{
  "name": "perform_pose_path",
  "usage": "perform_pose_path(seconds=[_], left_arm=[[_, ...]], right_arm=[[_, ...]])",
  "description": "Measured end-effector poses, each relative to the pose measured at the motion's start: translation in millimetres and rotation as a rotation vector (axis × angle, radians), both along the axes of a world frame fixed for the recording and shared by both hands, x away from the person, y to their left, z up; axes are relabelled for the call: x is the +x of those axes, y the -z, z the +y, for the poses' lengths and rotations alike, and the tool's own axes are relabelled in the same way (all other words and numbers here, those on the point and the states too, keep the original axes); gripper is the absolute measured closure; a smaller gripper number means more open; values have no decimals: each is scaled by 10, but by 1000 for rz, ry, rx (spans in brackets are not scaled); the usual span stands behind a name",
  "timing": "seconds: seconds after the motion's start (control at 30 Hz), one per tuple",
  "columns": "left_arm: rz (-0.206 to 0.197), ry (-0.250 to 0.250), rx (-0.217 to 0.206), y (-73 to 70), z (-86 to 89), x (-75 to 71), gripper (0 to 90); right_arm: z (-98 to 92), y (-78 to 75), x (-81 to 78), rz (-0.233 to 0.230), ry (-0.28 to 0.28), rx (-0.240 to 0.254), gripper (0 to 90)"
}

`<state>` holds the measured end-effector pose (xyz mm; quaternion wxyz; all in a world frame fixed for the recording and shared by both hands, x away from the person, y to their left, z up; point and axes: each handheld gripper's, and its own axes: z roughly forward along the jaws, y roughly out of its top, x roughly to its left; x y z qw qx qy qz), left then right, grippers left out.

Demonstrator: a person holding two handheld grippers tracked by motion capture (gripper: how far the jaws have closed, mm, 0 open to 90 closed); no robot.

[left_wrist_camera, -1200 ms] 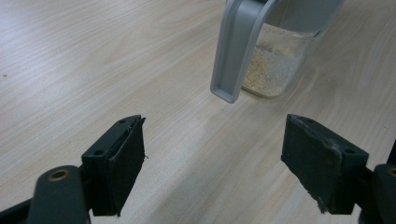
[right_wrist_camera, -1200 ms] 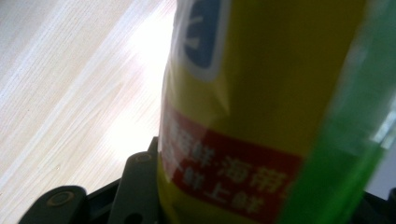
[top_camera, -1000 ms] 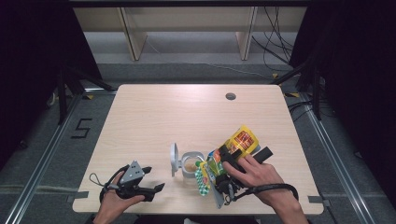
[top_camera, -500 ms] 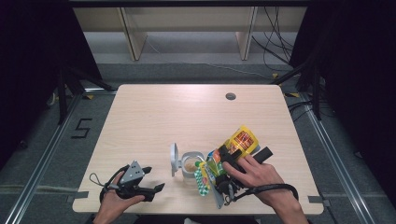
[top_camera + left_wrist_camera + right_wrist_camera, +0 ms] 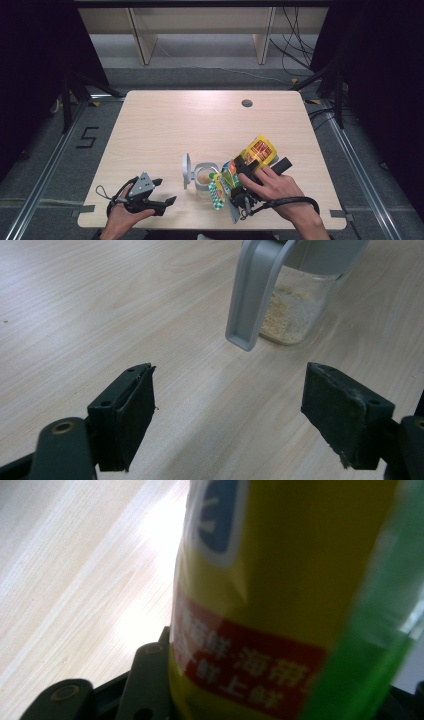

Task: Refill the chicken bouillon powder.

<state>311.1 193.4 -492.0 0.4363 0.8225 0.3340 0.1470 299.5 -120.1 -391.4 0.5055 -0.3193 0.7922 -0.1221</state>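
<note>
Right gripper [image 5: 239, 176] clamps yellow packet [image 5: 255, 152], lengthwise up-right to down-left.

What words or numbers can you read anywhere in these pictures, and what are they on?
"5": a dark mark on the grey floor left of the table.
"海带": part of the white writing on the red band of the yellow packet held by the right gripper; the other characters are too blurred to read.
Blue badge on that packet: blurred, unreadable.
The clear jar: no writing on it.
</note>
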Motion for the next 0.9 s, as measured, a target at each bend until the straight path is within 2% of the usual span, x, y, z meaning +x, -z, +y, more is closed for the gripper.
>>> perform_pose_path(seconds=[0.03, 0.13, 0.5, 0.53, 0.6, 0.7, 0.73, 0.8, 0.83, 0.9], left_arm=[[1, 0, -10, 3, -5, -1, 207], [-6, 7, 4, -3, 10, 7, 207], [2, 6, -6, 3, 5, 7, 207], [4, 0, -20, 8, -7, 3, 206], [2, 7, -5, 5, 5, 7, 206], [2, 7, -6, 4, 5, 7, 207], [0, 3, -2, 0, 6, 5, 207], [0, 1, -5, 0, 4, 6, 206], [0, 3, -8, 1, 4, 7, 206], [-3, 4, -3, 0, 8, 8, 206]], right_arm=[[-1, 0, -1, -3, 4, 1, 604], [-8, -10, -8, -3, 5, 7, 604], [-3, 19, 3, 5, 7, 4, 606], [-3, 17, -1, 5, 8, 3, 606], [-3, -4, -5, -1, 1, 4, 606], [-4, -4, -7, -2, 6, 1, 606], [-30, 14, -14, 2, 30, 32, 607], [-25, 15, -5, 1, 23, 23, 607], [-8, 10, 7, 4, 6, -4, 607], [-19, 15, 6, 9, 10, 9, 607]])
